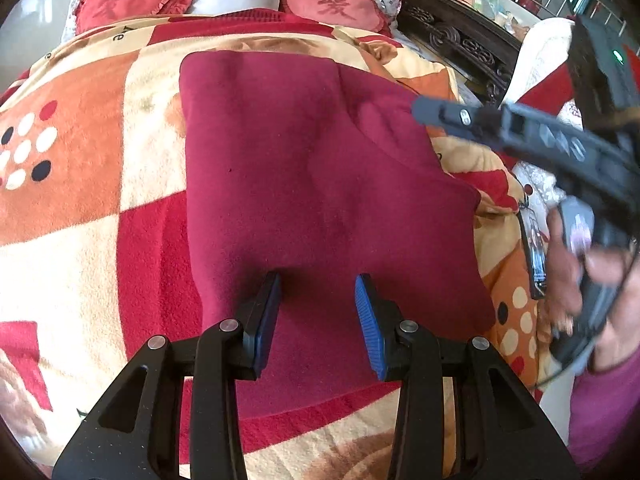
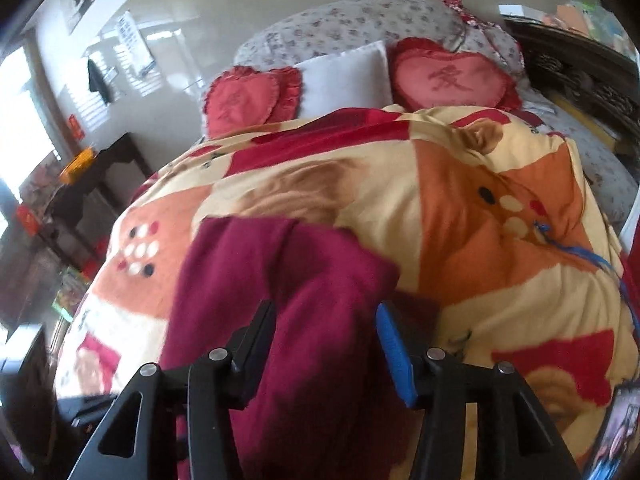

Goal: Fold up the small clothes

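A dark red fleece garment (image 1: 312, 184) lies spread flat on the patterned blanket (image 1: 80, 208). My left gripper (image 1: 318, 280) is open, its blue-padded fingers just above the garment's near part, holding nothing. The right gripper's dark body (image 1: 532, 132) shows blurred at the right, above the garment's right edge. In the right wrist view the garment (image 2: 288, 300) lies below and ahead of my right gripper (image 2: 326, 308), which is open and empty over the cloth.
Two red heart cushions (image 2: 448, 78) and a white pillow (image 2: 344, 76) lie at the bed's head. A dark carved headboard (image 1: 460, 36) runs along the right. A dark table (image 2: 96, 176) stands left of the bed. A phone (image 1: 534, 248) lies on the blanket's right edge.
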A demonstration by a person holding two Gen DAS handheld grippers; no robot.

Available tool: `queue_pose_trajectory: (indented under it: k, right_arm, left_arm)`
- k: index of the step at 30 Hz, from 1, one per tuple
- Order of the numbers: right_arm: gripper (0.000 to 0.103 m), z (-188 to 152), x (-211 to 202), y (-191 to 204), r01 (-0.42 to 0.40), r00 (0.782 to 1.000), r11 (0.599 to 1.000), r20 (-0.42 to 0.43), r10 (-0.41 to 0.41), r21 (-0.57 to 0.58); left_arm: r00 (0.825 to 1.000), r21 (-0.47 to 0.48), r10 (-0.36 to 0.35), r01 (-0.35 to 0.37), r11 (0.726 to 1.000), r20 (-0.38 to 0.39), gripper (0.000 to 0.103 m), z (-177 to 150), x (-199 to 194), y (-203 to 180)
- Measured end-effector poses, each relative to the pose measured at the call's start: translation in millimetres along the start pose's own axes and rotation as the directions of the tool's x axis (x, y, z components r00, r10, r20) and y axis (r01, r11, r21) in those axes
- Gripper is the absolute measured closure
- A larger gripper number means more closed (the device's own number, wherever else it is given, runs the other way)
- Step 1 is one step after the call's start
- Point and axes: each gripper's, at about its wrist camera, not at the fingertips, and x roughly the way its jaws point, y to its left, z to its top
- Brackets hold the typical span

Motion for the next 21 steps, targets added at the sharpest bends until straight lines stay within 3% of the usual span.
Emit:
queue_pose_trajectory:
  k: [5,9,12,13,16,19,21]
  right_arm:
    - [0.046,-25,14,7,-0.057,0.996,0.997,-0.068,0.060,0.043]
    - [0.087,-34,11,7,-0.018,0.999,1.000,-0.043,0.019,0.009]
    - [0.098,-39,-3,1,0.047,0.999,0.999,-0.021,-0.047,-0.004]
    - [0.098,-41,-2,-5,0.076,0.997,0.997,-0.029,-0.076,-0.001]
    - [0.098,-49,8,-26,0.052,0.996,0.995,-0.079,-0.044,0.091]
    - [0.098,-53,-10,-26,0.002,0.999,0.993,-0.038,0.003,0.115]
    - [0.087,-55,-24,-24,-0.054,0.998,0.989,-0.020,0.057,0.136]
  left_arm:
    - [1.000,-0.006,0.002,-0.002,1.000,-0.005,0.065,-3,-3,-2]
    - [1.000,-0.026,-0.013,0.013,1.000,0.015,0.065,-4,-22,3]
    - [0.998,-0.058,0.014,-0.011,0.998,0.064,0.065,-4,-34,13]
    - [0.998,-0.067,0.018,-0.013,0.998,0.062,0.065,-3,-32,16]
    - [0.999,-0.091,0.018,-0.016,0.996,0.026,0.065,-3,-22,22]
    - [1.000,-0.080,0.027,-0.026,0.996,0.009,0.065,-7,-16,22]
    - [1.000,-0.079,0.026,-0.025,0.997,0.004,0.065,-9,-13,21]
